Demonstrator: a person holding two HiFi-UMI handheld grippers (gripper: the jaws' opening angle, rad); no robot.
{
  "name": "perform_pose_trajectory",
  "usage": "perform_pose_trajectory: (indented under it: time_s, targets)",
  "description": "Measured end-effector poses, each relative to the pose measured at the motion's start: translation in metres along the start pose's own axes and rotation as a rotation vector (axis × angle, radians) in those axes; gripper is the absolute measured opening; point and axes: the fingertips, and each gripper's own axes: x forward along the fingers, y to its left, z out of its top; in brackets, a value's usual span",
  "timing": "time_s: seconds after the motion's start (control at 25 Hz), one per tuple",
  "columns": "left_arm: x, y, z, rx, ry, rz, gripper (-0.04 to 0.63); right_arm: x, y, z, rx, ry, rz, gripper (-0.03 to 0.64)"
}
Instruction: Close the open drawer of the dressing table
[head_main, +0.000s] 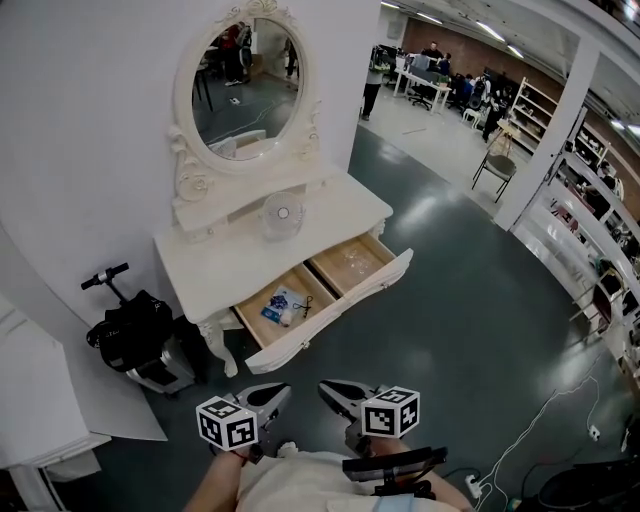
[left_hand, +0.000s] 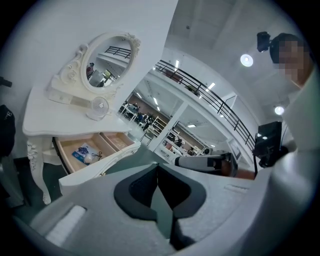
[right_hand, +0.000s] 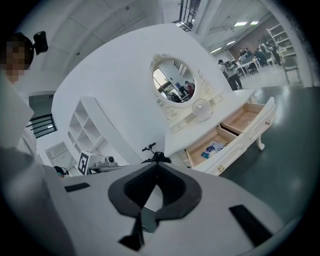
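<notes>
Big open hall, dark glossy floor. Nearest, the left hand-held gripper and right hand-held gripper are both clenched on nothing, hanging over that floor. Ahead of them, with a clear gap, the drawer sticks out of the white counter. Its 2 compartments are showing, with a blue packet in the left-hand compartment. Oval mirror behind that. So I'd say nothing's done yet: still gotta reach the drawer front and push it in.

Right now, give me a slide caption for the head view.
Both shut, the left claw and right claw hover short of the open drawer of the dressing table.
</notes>
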Motion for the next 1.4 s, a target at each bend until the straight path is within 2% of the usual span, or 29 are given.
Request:
perform_pose_trajectory:
  time_s: [0.2,0.36,0.68,1.12,1.24,1.4]
  targets:
    - [-0.004,0.021,0.006,-0.005,0.002,0.001,0.009,0.015,-0.012,0.002,0.026,-0.013,-0.026,0.018]
    - [-0.009,0.035,0.002,-0.044,0.000,0.010,0.009,0.019,-0.024,0.001,0.060,-0.014,-0.055,0.017]
    - [0.003,0.054,0.013,-0.075,-0.002,0.018,0.009,0.037,-0.046,0.013,0.083,0.019,-0.063,0.017]
    - [0.054,0.069,0.044,-0.053,0.020,0.037,0.009,0.060,-0.088,0.056,0.025,0.072,0.004,0.018]
    - [0.068,0.078,0.044,-0.046,0.024,0.055,0.009,0.067,-0.101,0.059,-0.017,0.095,0.045,0.017]
    - [0.082,0.094,0.035,-0.073,0.017,0.096,0.009,0.076,-0.116,0.052,-0.060,0.158,0.108,0.017]
